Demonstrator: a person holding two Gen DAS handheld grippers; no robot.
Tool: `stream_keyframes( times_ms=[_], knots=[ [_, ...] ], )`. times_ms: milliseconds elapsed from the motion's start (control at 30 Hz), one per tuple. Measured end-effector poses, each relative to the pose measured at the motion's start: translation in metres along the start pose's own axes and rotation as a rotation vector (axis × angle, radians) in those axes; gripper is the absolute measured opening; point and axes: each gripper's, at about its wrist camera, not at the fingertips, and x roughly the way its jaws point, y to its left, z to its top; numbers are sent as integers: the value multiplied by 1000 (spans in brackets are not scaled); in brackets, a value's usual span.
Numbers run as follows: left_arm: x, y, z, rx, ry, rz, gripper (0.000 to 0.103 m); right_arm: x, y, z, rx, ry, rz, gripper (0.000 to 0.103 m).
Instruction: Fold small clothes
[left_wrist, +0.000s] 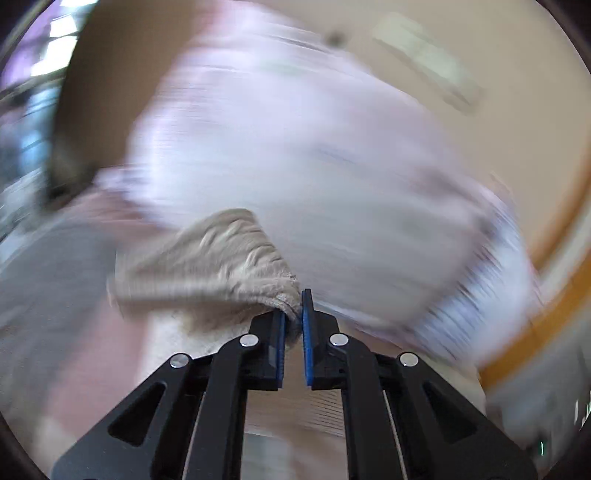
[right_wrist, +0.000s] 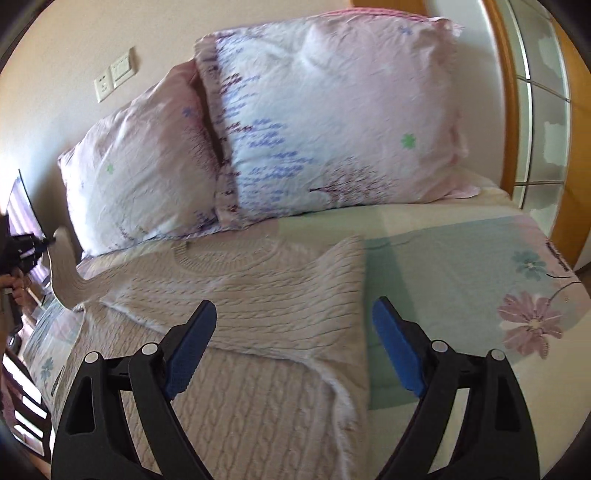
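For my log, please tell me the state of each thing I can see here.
Left tool: shut on sweater sleeve.
Right tool: open, holds nothing.
Sweater: on bed, right side folded in, left sleeve lifted.
Pillows: propped at bed's head.

Bed (right_wrist: 443, 258) covered in a pale floral sheet; lying on it, a beige cable-knit sweater (right_wrist: 258, 295), partly folded, and two pink floral pillows (right_wrist: 332, 122) propped along its far edge.
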Motion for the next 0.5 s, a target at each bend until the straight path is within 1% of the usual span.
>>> stream_keyframes(
  times_ms=[33, 67, 100, 133, 167, 200, 233, 267, 300, 333, 367, 433, 467, 500],
  knots=[
    [14, -34, -11, 59, 52, -101, 10, 0, -3, 0, 15, 1, -3, 88],
    [30, -71, -30, 121, 123, -202, 18, 2, -8, 0, 36, 9, 3, 88],
    [50, -109, -55, 186, 212, -287, 25, 4, -9, -2, 44, 19, 8, 88],
    [65, -137, -79, 245, 299, -332, 32, 6, -10, -4, 46, 29, 6, 88],
    [78, -159, -106, 306, 393, -342, 32, 7, -12, -7, 47, 52, -3, 88],
    [83, -166, -122, 339, 445, -327, 32, 5, -15, -12, 46, 73, -11, 88],
    [82, -164, -134, 359, 471, -296, 32, 0, -18, -18, 44, 85, -17, 88],
    [76, -156, -140, 364, 465, -260, 34, -7, -22, -24, 44, 93, -23, 88],
    [64, -139, -143, 356, 437, -202, 36, -13, -27, -31, 51, 104, -26, 88],
    [50, -119, -142, 334, 406, -147, 44, -20, -36, -40, 74, 123, -14, 88],
    [33, -95, -143, 309, 375, -73, 50, -24, -43, -47, 102, 139, 3, 87],
    [6, -58, -147, 283, 354, 46, 52, -29, -59, -65, 184, 195, 53, 79],
    [-5, -41, -152, 268, 361, 89, 53, -30, -67, -76, 236, 232, 88, 69],
    [-17, -22, -160, 244, 375, 126, 53, -31, -72, -86, 278, 260, 122, 63]
  ],
)
